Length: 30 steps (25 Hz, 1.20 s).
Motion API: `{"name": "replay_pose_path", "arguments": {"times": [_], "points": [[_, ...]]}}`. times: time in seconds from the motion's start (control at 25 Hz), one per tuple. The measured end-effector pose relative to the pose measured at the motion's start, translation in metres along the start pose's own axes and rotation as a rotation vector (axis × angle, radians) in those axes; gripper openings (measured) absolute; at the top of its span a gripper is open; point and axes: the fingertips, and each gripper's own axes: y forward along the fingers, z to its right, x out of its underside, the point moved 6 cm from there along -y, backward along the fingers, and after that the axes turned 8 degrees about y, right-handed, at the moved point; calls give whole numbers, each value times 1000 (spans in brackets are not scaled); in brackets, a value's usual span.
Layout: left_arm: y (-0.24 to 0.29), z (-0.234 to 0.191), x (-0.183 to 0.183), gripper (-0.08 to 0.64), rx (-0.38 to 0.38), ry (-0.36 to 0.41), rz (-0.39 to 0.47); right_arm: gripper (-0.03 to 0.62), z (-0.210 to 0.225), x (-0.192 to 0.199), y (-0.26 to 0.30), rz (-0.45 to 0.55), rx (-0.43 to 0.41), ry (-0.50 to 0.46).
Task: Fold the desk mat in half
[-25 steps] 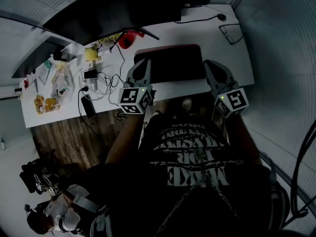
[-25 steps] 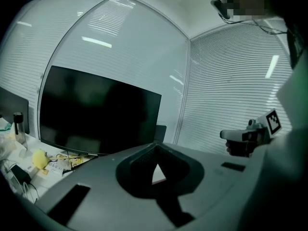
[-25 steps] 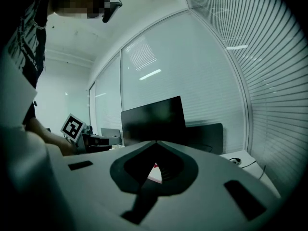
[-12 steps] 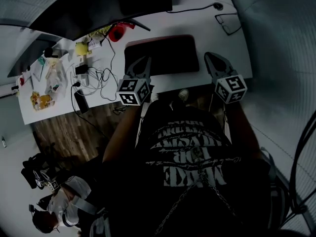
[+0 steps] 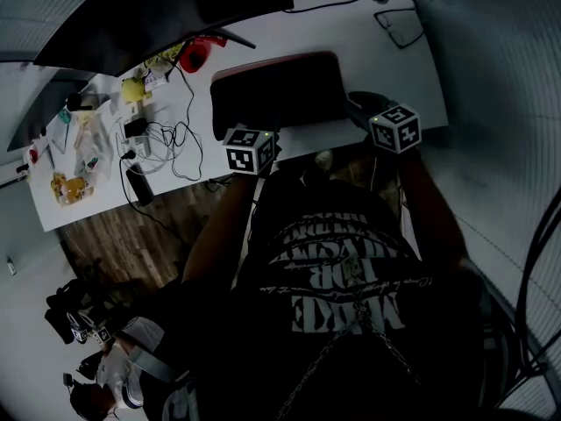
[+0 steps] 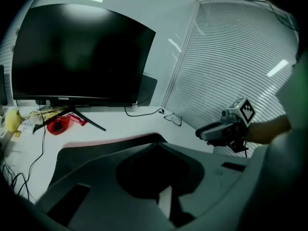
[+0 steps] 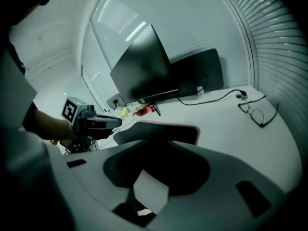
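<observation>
The desk mat (image 5: 276,90) lies flat on the white desk (image 5: 412,77), dark on top with a pink rim along its far edge. My left gripper (image 5: 266,130) hovers over the mat's near edge, left of centre, shut with nothing seen between its jaws. My right gripper (image 5: 358,105) points at the mat's near right corner and its jaws are opening; nothing shows between them. In the left gripper view the mat (image 6: 96,146) spreads beyond my closed jaw tips (image 6: 156,146), with the right gripper (image 6: 204,133) off to the right. The right gripper view shows the mat (image 7: 163,131) and the left gripper (image 7: 118,122).
A large black monitor (image 5: 158,16) stands at the back of the desk. Glasses (image 5: 399,20) lie at the far right. A red object (image 5: 195,55), tangled cables (image 5: 171,139) and small clutter (image 5: 88,139) fill the left part. A person (image 5: 114,375) sits on the floor, lower left.
Both grippers have moved in toward the mat's near edge. The right gripper has turned inward to the mat's right corner. The mat has not moved.
</observation>
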Motion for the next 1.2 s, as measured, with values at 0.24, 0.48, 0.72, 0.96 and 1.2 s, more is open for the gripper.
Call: {"name": "replay_pose_path", "arguments": {"times": [0.24, 0.48, 0.72, 0.96, 1.2], "points": [[12, -5, 26, 6, 1, -35, -57, 168, 28, 27, 19, -140, -3, 96], [22, -13, 45, 6, 4, -47, -109, 209, 47, 41, 41, -256, -74, 199], [25, -18, 50, 6, 18, -66, -121, 209, 51, 41, 58, -280, -96, 175], [27, -19, 61, 6, 54, -124, -153, 161, 63, 45, 66, -335, -134, 211], [27, -13, 72, 6, 100, -90, -201, 168, 69, 42, 77, -340, -317, 384]]}}
